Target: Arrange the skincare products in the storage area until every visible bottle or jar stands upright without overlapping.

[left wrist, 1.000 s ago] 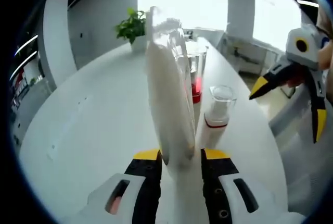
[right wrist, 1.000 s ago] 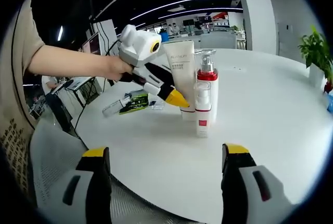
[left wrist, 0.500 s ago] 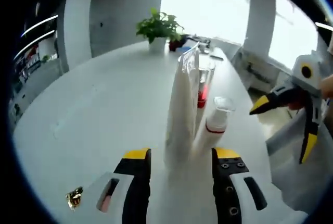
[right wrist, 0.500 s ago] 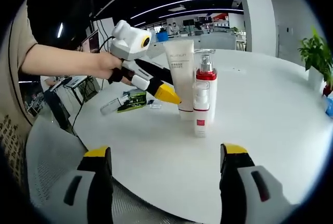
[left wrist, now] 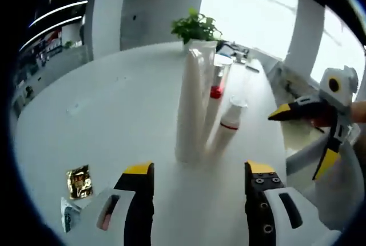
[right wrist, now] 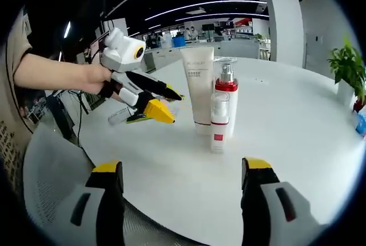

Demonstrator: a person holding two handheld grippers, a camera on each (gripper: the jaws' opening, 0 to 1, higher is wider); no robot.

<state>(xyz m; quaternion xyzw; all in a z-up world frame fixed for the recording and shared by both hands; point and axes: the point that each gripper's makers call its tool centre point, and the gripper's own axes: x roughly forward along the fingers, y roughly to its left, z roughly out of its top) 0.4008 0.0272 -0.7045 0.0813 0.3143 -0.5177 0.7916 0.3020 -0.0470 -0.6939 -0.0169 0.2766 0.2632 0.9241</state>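
Basically both tools are empty: left gripper has its yellow-tipped jaws parted with nothing between them, sitting off to the near side of the products, clear of them; right gripper is also spread wide and holding nothing, hanging off the table edge, well apart from the group. Straight ahead of the left jaws stands the white tube, cap down, upright; just behind and beside it the red-collared pump bottle, and in front of that, nearer the right gripper, the small spray bottle. All three look upright and tightly clustered, possibly touching, none lying over another. Beside the left gripper on the table lie a gold sachet and a small flat item, can't tell what. Judgement: arranging looks done or nearly so; only those flat bits maybe left.
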